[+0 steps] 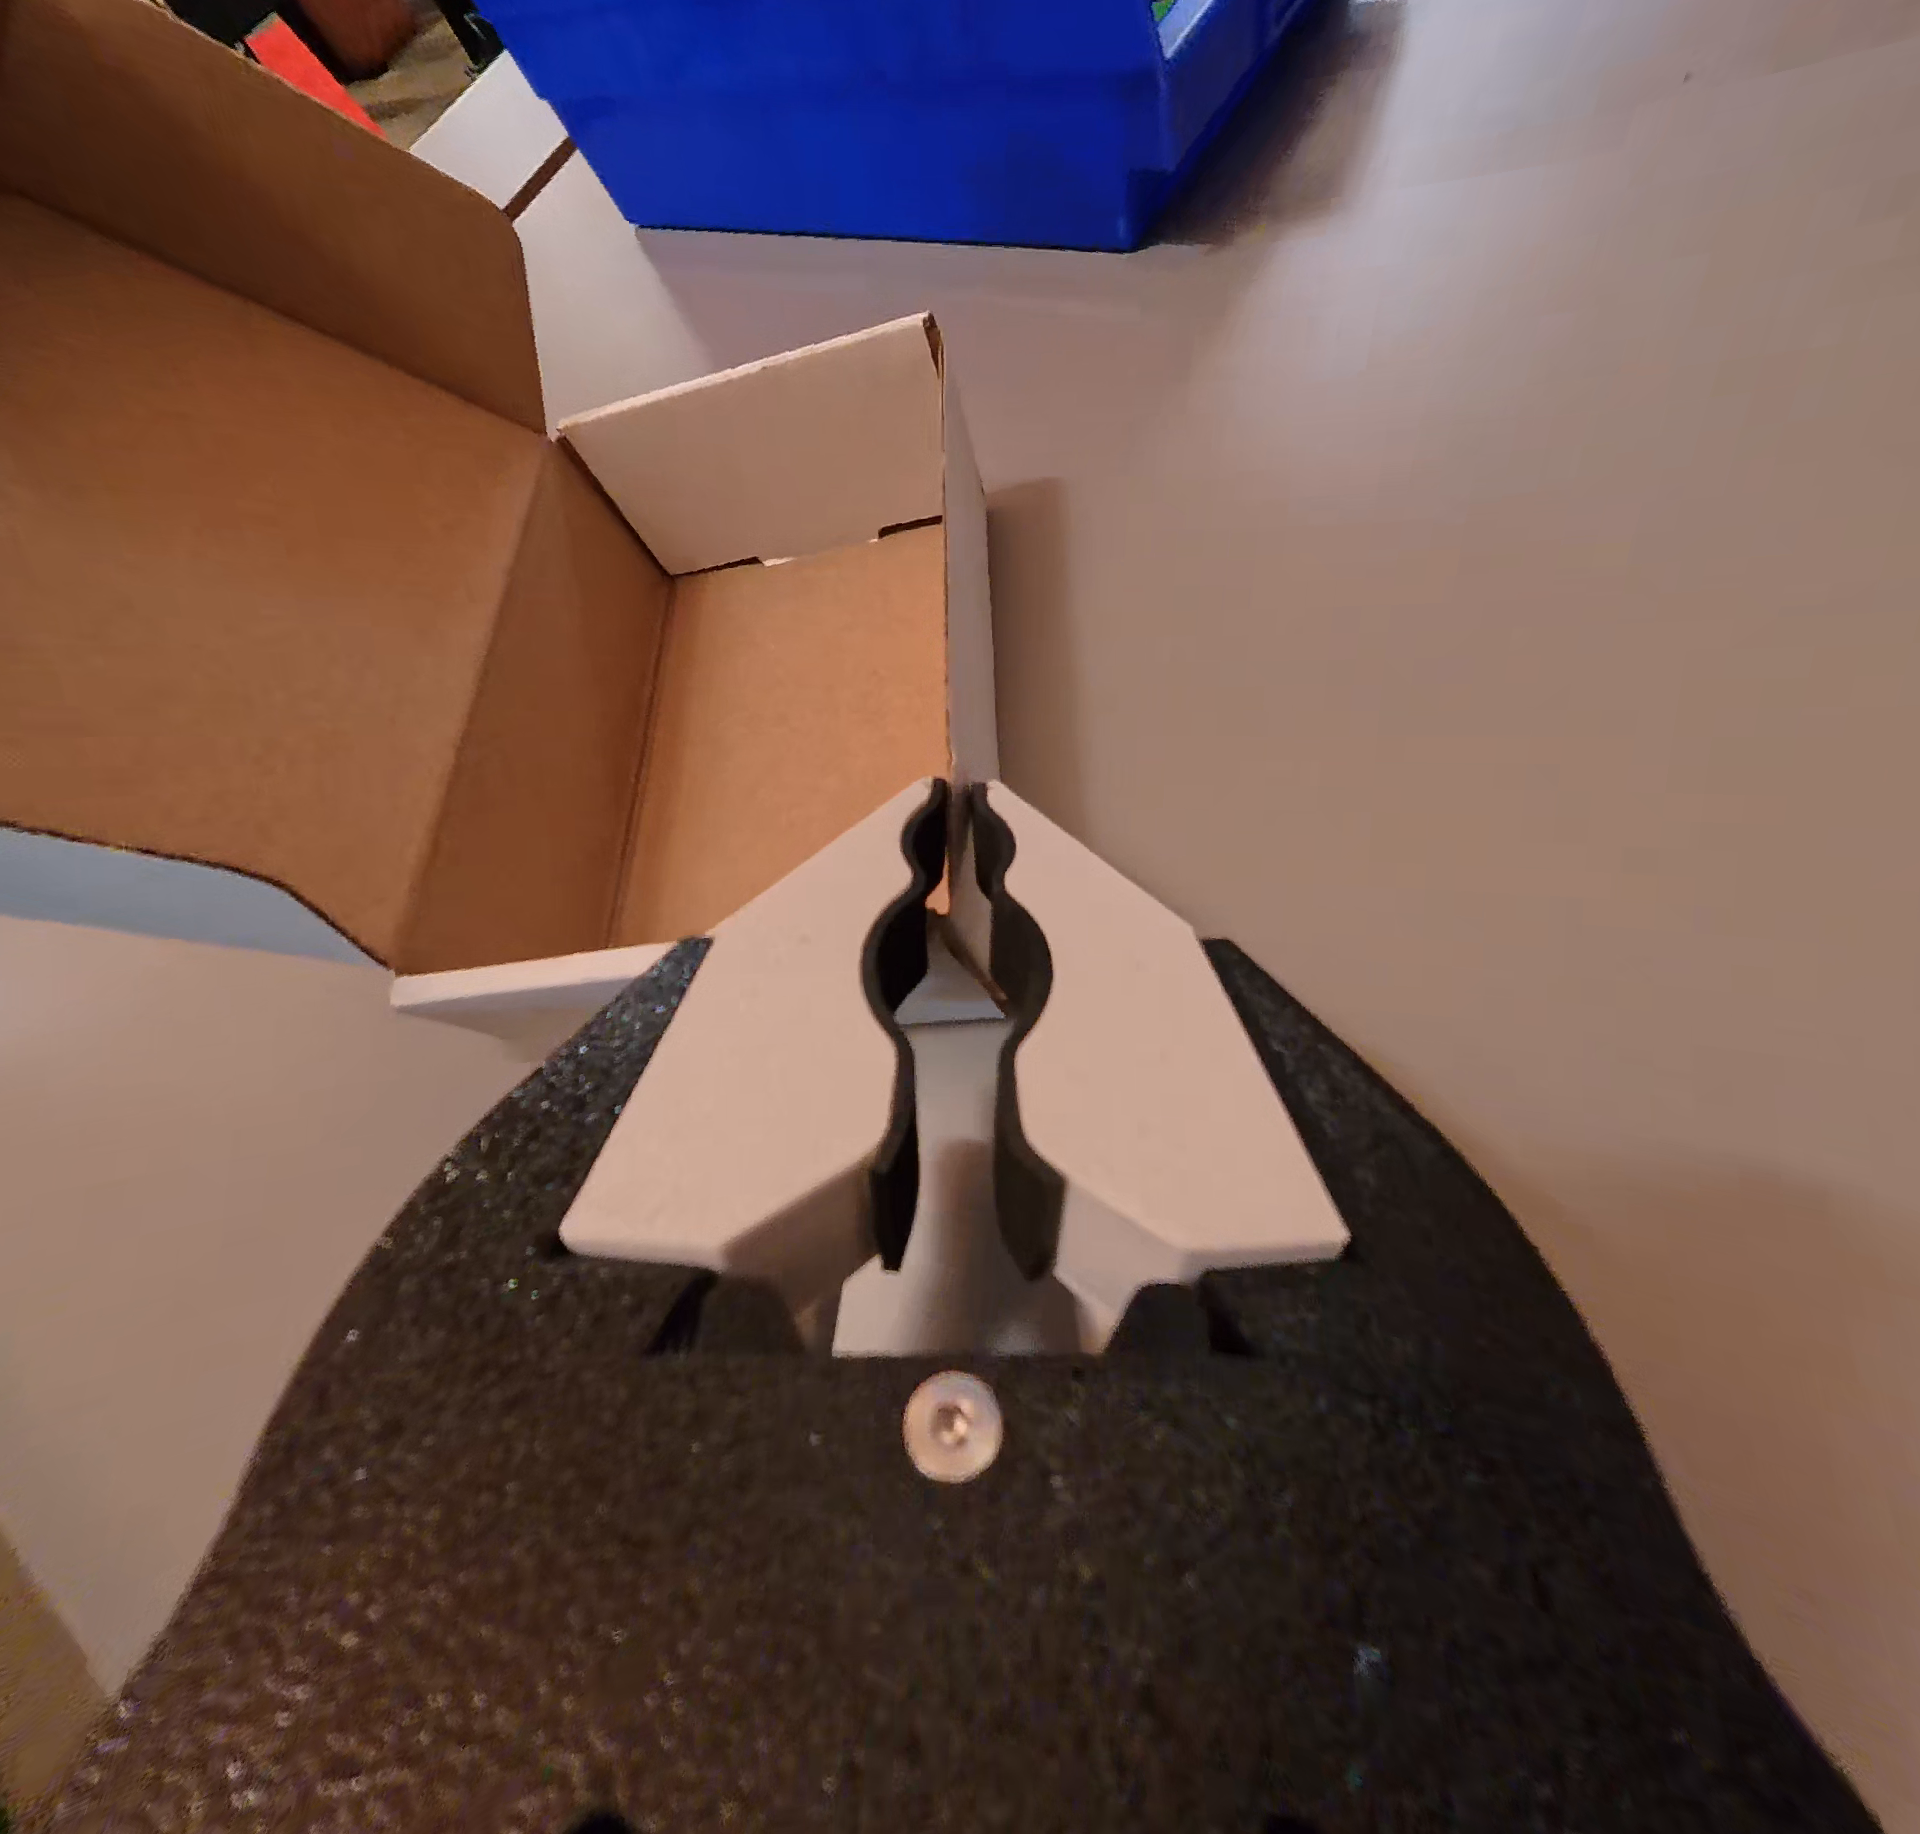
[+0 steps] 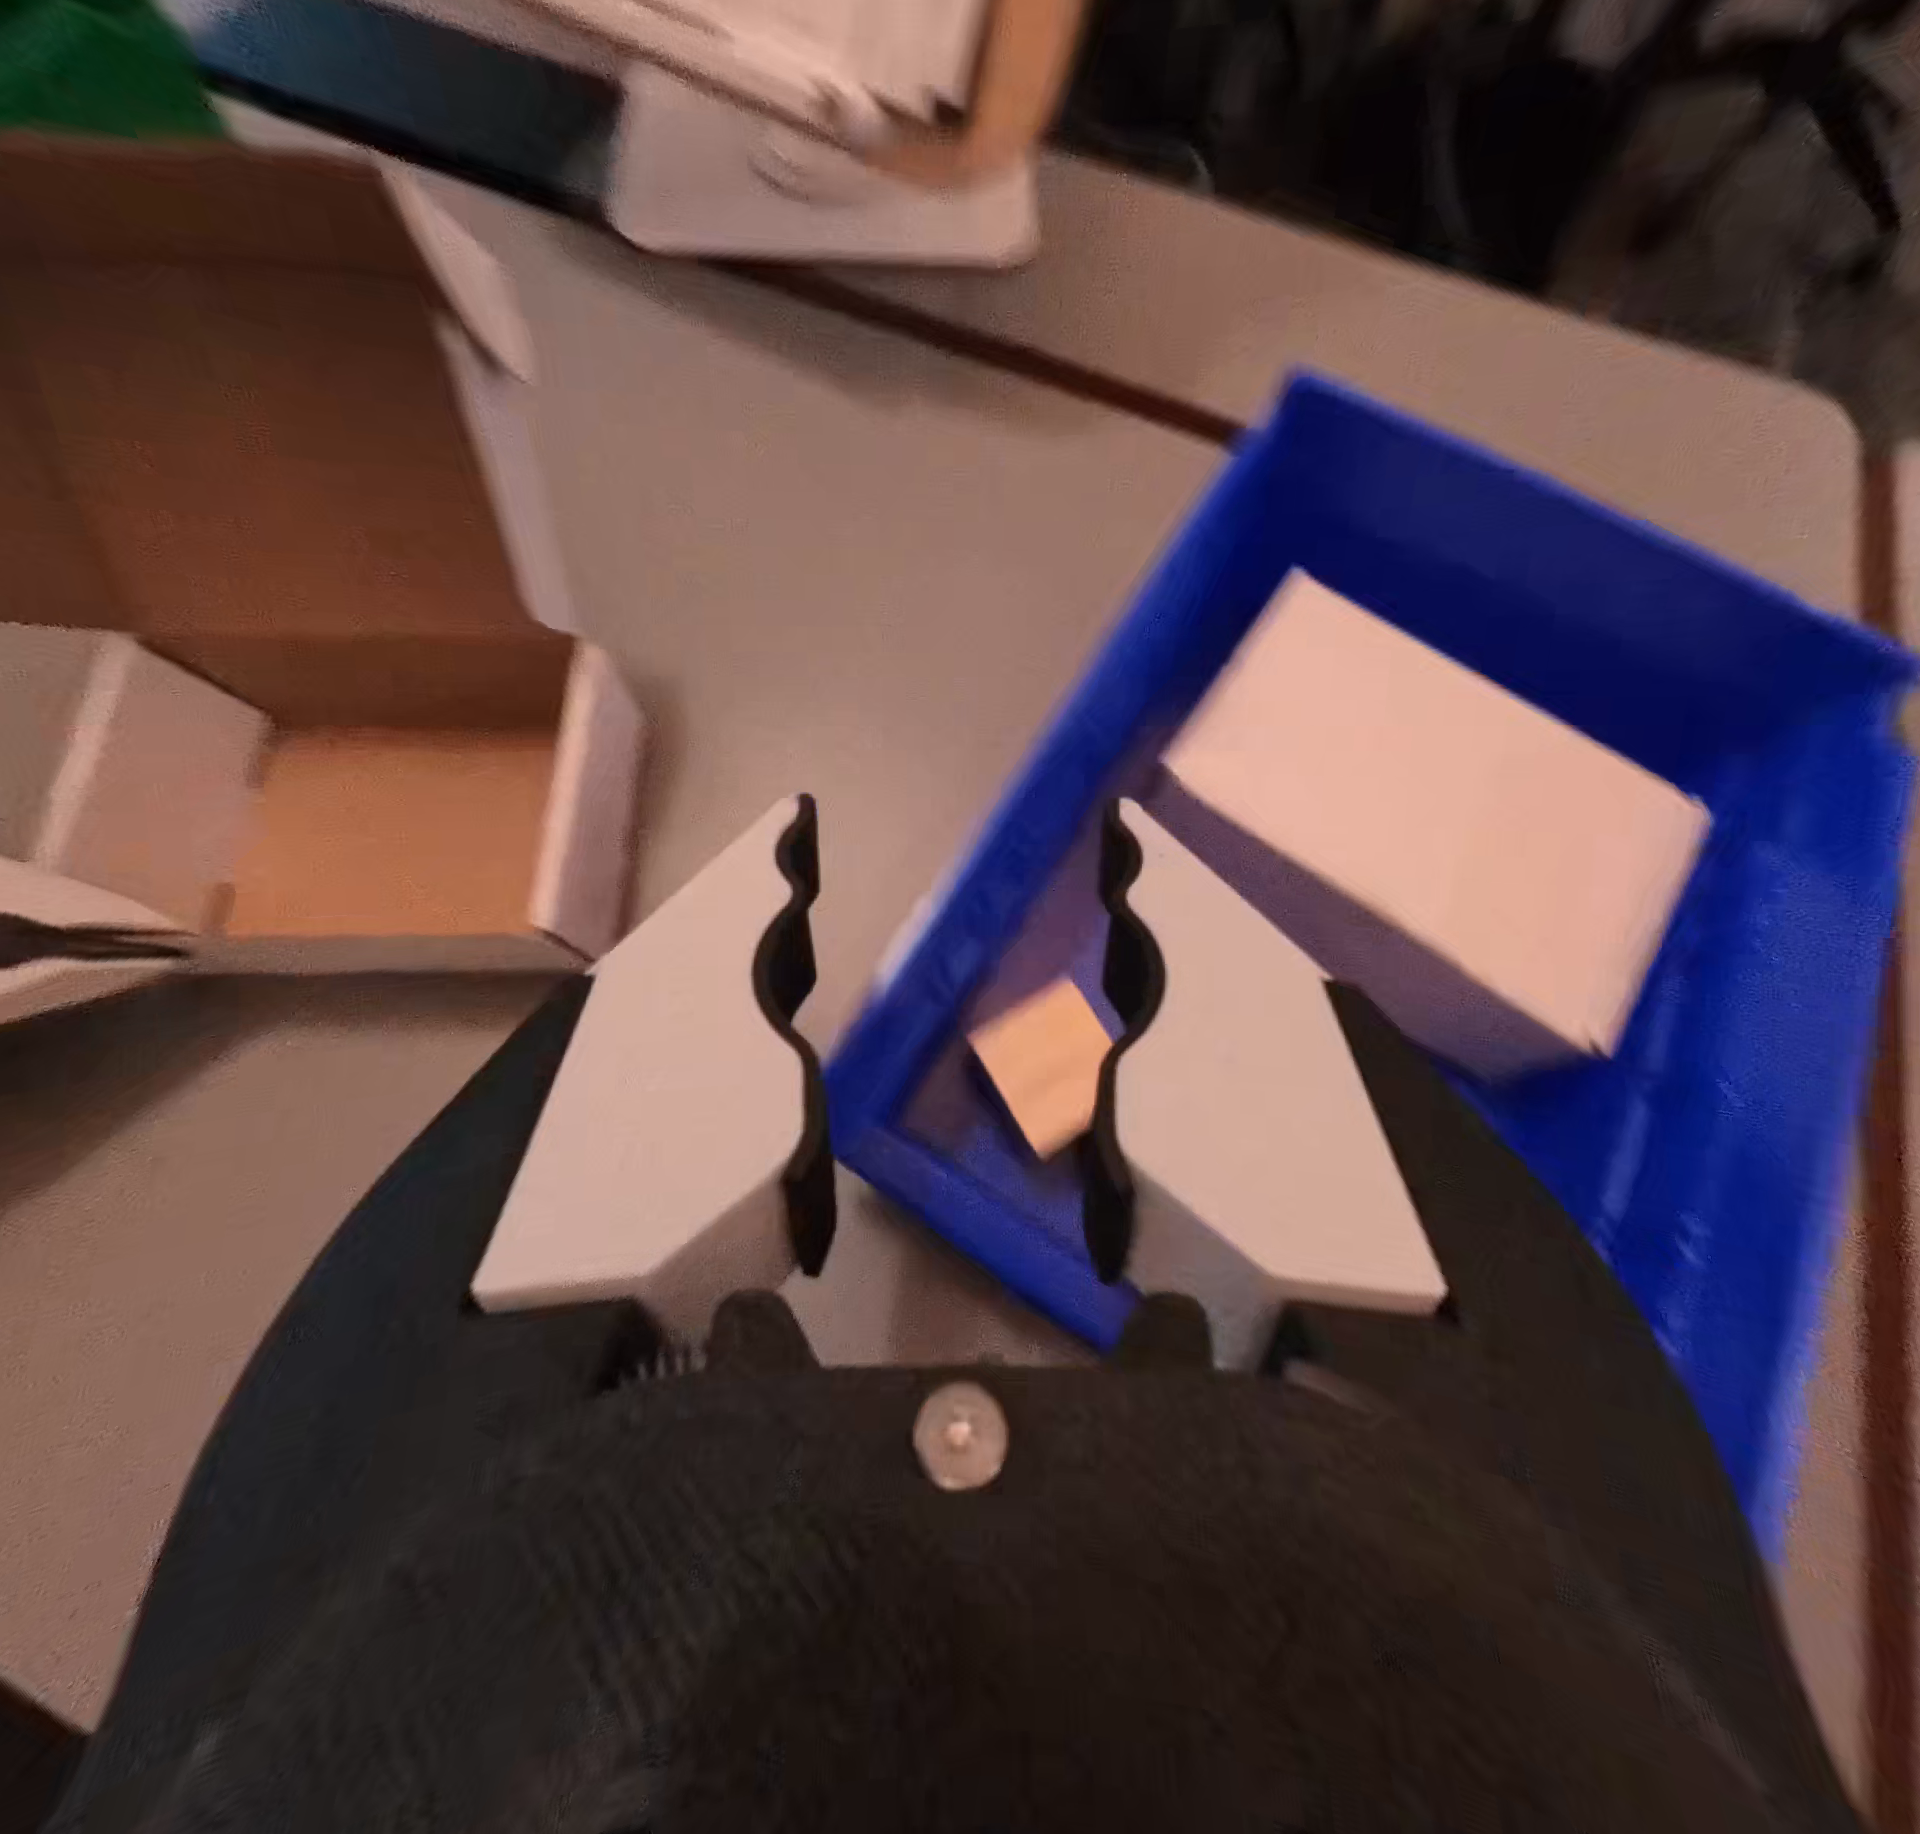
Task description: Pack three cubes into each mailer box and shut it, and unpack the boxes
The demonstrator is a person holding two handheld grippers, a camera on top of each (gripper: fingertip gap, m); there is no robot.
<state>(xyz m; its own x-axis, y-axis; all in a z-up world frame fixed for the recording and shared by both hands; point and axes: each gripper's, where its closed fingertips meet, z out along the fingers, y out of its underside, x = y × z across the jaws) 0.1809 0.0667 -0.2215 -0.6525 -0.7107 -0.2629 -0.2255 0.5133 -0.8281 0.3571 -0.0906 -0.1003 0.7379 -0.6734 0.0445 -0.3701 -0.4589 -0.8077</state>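
Note:
An open mailer box [image 1: 790,704], white outside and brown inside, lies on the table with its lid [image 1: 239,350] standing up at the left. No cube shows inside it. My left gripper [image 1: 961,797] is shut on the box's right side wall [image 1: 971,621]. In the right wrist view the same open box [image 2: 395,828] is at the left. My right gripper [image 2: 961,818] is open and empty, above the near corner of a blue bin [image 2: 1756,1057]. The bin holds a closed white mailer box [image 2: 1423,808] and a small tan cube [image 2: 1039,1078].
The blue bin [image 1: 862,91] stands behind the open box in the left wrist view, with something green inside. Papers and a white object [image 2: 831,153] lie at the far table edge. The right wrist view is blurred.

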